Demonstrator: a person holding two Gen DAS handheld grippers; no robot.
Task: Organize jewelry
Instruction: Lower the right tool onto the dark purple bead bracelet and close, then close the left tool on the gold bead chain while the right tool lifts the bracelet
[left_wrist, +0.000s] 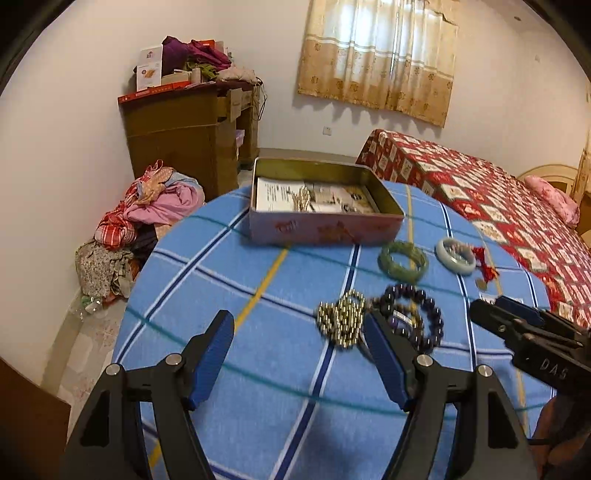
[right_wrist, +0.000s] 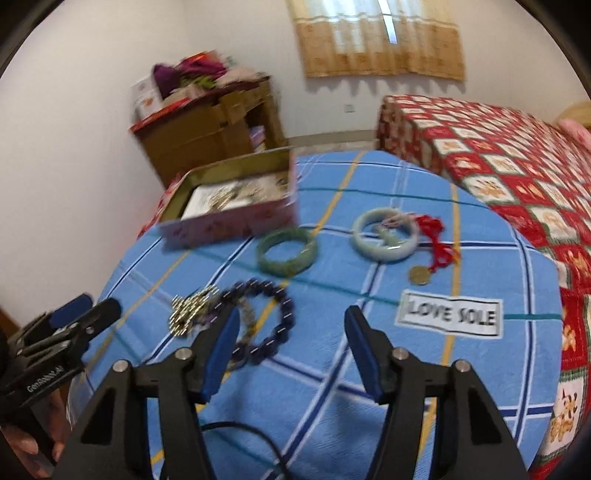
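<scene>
An open pink tin box (left_wrist: 325, 225) (right_wrist: 236, 218) stands at the far side of the blue plaid cloth (left_wrist: 258, 369) (right_wrist: 332, 387), with papers and a chain inside. On the cloth lie a gold-bead chain (left_wrist: 341, 321) (right_wrist: 190, 310), a dark purple bead bracelet (left_wrist: 413, 317) (right_wrist: 266, 317), a green bangle (left_wrist: 403, 256) (right_wrist: 287, 252), a pale bangle (left_wrist: 455, 256) (right_wrist: 386, 234) and a red cord with a coin (right_wrist: 428, 254). My left gripper (left_wrist: 299, 328) is open and empty, just before the gold chain. My right gripper (right_wrist: 291, 321) is open and empty, right of the purple bracelet.
A bed with a red patterned cover (left_wrist: 498, 195) (right_wrist: 498, 155) stands to the right. A brown cabinet piled with clothes and boxes (left_wrist: 192, 122) stands at the back wall, with a clothes heap (left_wrist: 140, 229) on the floor. A "LOVE SOLE" label (right_wrist: 450, 314) is on the cloth.
</scene>
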